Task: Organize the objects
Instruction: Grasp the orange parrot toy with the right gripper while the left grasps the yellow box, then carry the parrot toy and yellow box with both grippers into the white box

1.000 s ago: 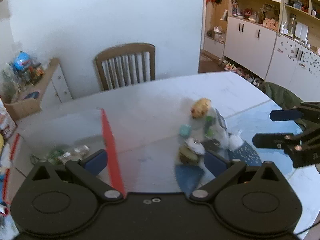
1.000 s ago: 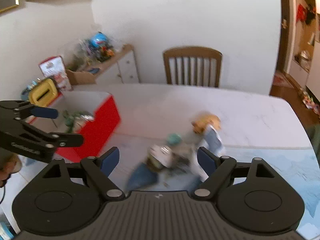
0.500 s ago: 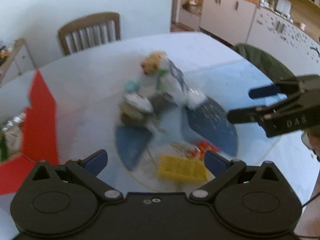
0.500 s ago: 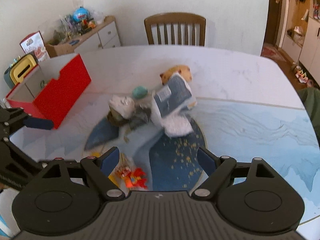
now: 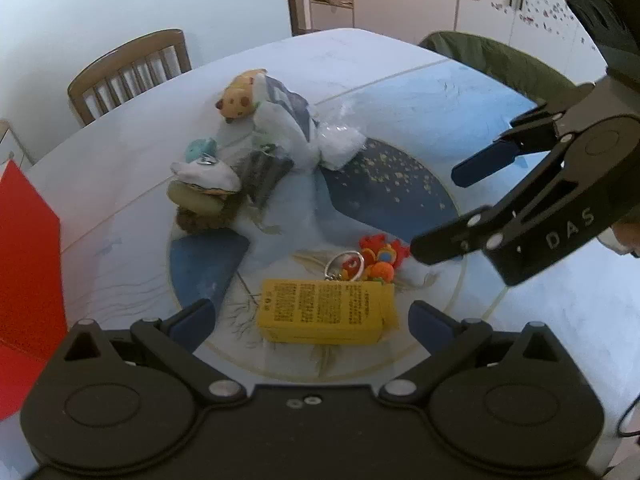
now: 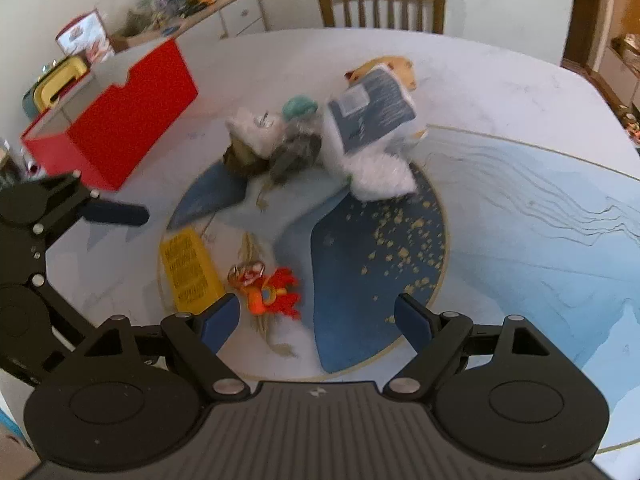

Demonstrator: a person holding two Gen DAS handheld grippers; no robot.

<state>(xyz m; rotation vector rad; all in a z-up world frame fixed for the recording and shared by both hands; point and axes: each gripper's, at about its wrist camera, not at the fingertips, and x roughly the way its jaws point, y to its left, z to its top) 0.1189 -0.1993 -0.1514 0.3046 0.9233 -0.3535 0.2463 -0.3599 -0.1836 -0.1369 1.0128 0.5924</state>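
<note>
Currently left gripper (image 5: 310, 316) gapes empty over the flat yellow printed carton (image 5: 324, 310) near the worktop's near edge; right gripper (image 6: 316, 316) likewise spread, empty. Risk: carton lies flat, fingers may skid off, nudging the orange plush keychain (image 5: 378, 260) touching it.

A wooden chair (image 6: 381, 3) stands behind the table (image 6: 500, 92).

Pale marbled counter (image 6: 500, 92), blue circular design printed at centre. Red box (image 6: 120, 120) at left edge. Yellow carton (image 5: 324, 310) lying flat, orange-red toy (image 5: 380, 260) with ring just beside. Farther back: heaped pile of soft toys and packets (image 6: 320, 140), touching.
</note>
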